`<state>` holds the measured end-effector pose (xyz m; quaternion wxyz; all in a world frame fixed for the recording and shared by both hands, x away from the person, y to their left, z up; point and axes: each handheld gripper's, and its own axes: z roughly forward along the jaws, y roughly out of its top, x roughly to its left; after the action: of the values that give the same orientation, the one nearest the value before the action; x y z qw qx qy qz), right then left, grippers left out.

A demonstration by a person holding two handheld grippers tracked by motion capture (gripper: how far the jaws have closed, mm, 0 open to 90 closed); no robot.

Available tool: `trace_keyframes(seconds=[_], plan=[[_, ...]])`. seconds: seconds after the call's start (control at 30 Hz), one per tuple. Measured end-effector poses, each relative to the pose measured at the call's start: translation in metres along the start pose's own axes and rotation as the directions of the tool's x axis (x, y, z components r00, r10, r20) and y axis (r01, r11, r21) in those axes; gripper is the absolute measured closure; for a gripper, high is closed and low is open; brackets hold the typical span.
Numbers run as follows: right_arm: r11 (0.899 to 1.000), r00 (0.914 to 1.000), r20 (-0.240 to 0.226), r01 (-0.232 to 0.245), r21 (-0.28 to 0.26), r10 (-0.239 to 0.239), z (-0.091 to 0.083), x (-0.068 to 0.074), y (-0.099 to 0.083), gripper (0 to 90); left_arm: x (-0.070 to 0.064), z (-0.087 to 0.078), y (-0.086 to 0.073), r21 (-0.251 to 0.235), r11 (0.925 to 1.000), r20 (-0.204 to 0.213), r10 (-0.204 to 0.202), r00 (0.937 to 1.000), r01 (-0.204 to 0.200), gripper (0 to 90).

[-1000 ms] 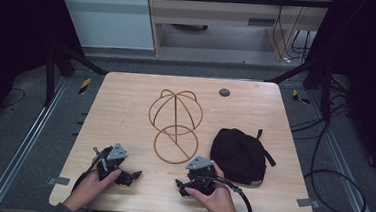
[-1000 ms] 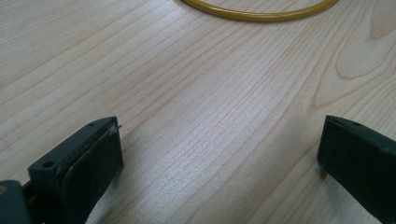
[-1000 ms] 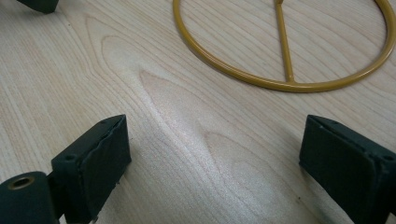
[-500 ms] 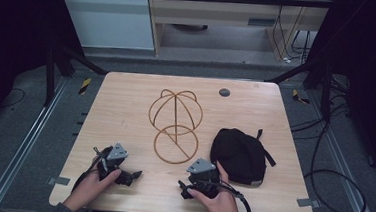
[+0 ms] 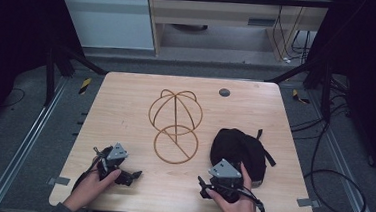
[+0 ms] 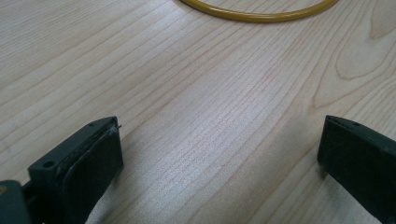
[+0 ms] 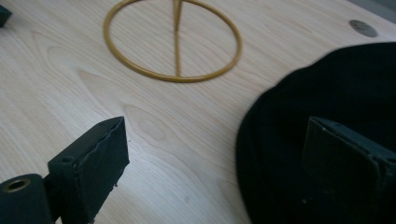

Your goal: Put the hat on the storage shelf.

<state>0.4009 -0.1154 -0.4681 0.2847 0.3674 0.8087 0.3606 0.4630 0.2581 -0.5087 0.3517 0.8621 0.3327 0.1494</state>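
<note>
Wood table [image 5: 126, 106]: one wire stand [image 5: 174, 126], one black cap [image 5: 238, 147], two grippers, left [image 6: 219, 154] and right [image 7: 224, 158], both jaws wide, empty.

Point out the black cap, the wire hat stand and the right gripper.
black cap [image 5: 239, 148], high view, top of its crown.
wire hat stand [image 5: 156, 143], high view, left edge of its base ring.
right gripper [image 5: 203, 187], high view, between its fingers.

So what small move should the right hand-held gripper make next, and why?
Probably ease the right hand-held gripper forward onto the black cap's near edge. Its jaws stand open, one already over the cap, and the wire stand beside it is bare.
</note>
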Motion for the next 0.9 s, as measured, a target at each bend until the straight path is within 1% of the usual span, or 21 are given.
trace_keyframes(seconds=[0.1,0.13,0.23,0.37,0.43,0.47,0.6,0.77,0.83,0.87,0.9], plan=[[1.000,0.9991,0.043,-0.005,-0.004,0.006,-0.007,-0.009,-0.004,8.9,0.000,0.000,0.000,0.000,1.0000,0.000,0.000,1.0000,0.000,0.0],[1.000,0.9982,0.058,-0.015,-0.013,0.016,-0.010,-0.013,-0.006,9.1,0.000,0.000,0.000,0.000,1.0000,0.000,0.000,1.0000,0.000,0.0],[0.998,0.9958,0.074,-0.053,-0.023,0.054,-0.018,-0.024,-0.010,9.2,0.000,0.000,0.000,0.000,1.0000,0.000,0.000,1.0000,0.000,0.0],[0.998,0.9931,0.097,-0.067,-0.004,0.067,-0.026,-0.035,-0.017,10.6,0.000,0.000,0.000,0.000,1.0000,0.000,0.000,1.0000,0.000,0.0],[0.997,0.9912,0.104,-0.082,-0.002,0.082,-0.030,-0.039,-0.019,13.0,0.000,0.000,0.000,0.000,1.0000,-0.001,0.000,1.0000,0.000,0.0],[0.996,0.9899,0.107,-0.092,-0.003,0.092,-0.033,-0.041,-0.021,13.0,0.000,0.000,0.000,0.000,1.0000,-0.002,-0.001,1.0000,0.001,0.0],[0.997,0.9884,0.132,-0.080,0.021,0.076,-0.035,-0.044,-0.025,13.3,0.000,0.000,0.000,0.000,1.0000,-0.001,0.000,1.0000,0.000,0.0],[0.995,0.9854,0.149,-0.088,0.035,0.082,-0.036,-0.047,-0.026,12.6,0.000,0.000,0.001,0.001,1.0000,0.002,0.004,1.0000,-0.004,0.0],[0.995,0.9851,0.150,-0.091,0.035,0.085,-0.036,-0.048,-0.026,11.4,0.000,0.000,0.001,0.001,1.0000,0.002,0.004,1.0000,-0.004,0.0],[0.995,0.9856,0.148,-0.088,0.039,0.081,-0.036,-0.049,-0.026,10.9,0.000,0.000,0.001,0.001,1.0000,0.002,0.004,1.0000,-0.004,0.0],[0.994,0.9850,0.149,-0.095,0.049,0.087,-0.037,-0.049,-0.026,10.9,0.000,0.000,0.001,0.001,1.0000,0.002,0.004,1.0000,-0.004,0.0]])
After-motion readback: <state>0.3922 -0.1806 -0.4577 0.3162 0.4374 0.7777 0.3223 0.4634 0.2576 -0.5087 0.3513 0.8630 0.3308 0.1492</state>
